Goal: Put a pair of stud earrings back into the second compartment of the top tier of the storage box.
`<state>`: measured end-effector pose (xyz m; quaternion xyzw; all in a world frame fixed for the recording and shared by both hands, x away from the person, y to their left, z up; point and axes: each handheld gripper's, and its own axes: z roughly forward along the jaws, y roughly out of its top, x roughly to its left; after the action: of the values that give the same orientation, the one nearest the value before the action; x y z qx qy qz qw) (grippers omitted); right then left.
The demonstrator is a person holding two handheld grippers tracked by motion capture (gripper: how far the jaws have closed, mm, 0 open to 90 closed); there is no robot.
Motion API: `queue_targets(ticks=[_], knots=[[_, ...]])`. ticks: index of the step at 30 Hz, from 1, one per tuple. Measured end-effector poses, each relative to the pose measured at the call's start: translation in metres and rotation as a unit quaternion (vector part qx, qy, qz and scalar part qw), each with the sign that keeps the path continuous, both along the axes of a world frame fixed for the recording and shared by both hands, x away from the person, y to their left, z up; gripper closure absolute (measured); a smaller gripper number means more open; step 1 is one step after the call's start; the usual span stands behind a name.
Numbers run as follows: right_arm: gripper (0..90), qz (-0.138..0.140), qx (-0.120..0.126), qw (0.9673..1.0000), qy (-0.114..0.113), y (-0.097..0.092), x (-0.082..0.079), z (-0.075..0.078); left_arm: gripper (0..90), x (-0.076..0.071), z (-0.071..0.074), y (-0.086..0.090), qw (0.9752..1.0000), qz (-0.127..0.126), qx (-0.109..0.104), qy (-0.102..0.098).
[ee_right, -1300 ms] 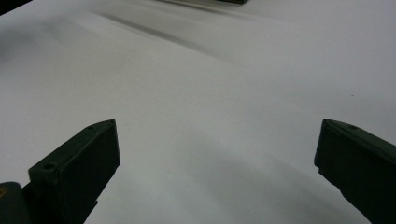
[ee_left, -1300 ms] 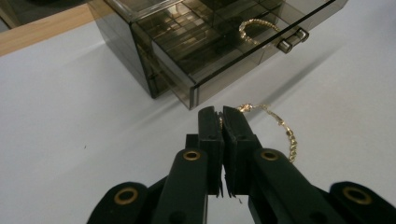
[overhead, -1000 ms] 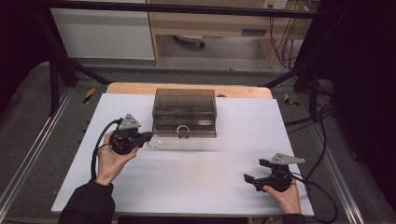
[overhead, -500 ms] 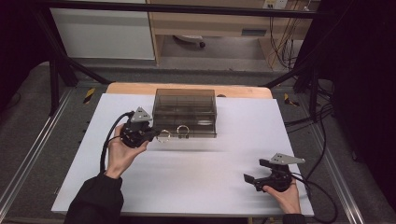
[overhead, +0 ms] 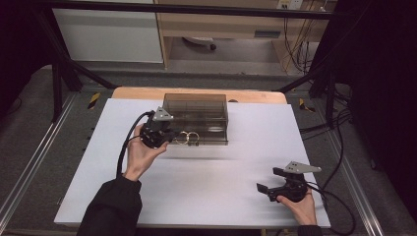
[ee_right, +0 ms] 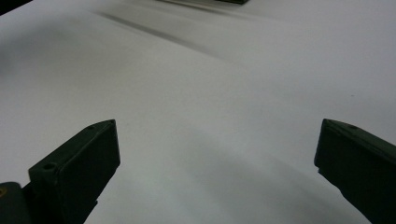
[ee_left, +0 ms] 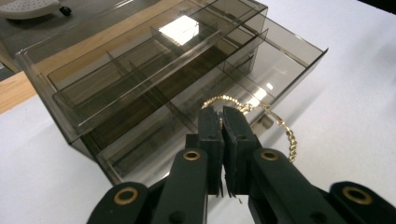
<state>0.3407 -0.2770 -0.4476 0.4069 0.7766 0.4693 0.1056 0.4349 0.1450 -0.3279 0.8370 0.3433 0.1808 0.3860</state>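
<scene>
Gold beaded bracelet (ee_left: 285,133) clamped in the left gripper (ee_left: 222,122), hung at the open lowest drawer of the smoky clear plastic drawer box (overhead: 196,110) near the white table's (overhead: 216,196) far edge, right gripper (overhead: 268,189) spread wide by the near right corner.

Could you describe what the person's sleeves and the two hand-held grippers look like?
The left hand-held gripper and right hand-held gripper are black, each topped by a grey three-cornered plate and trailing a black cable. Their jaws are flat black blocks; the left's arms carry brass-coloured rivets. A black sleeve covers the left forearm.
</scene>
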Motion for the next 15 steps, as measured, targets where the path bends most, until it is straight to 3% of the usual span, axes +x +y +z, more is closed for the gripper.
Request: queue_targets(ticks=[15], knots=[[0.7, 0.0, -0.001, 1.0, 0.0, 0.0, 0.0, 0.0, 86.4, 0.026, -0.017, -0.025, 0.9997, 0.015, 0.019, -0.007]])
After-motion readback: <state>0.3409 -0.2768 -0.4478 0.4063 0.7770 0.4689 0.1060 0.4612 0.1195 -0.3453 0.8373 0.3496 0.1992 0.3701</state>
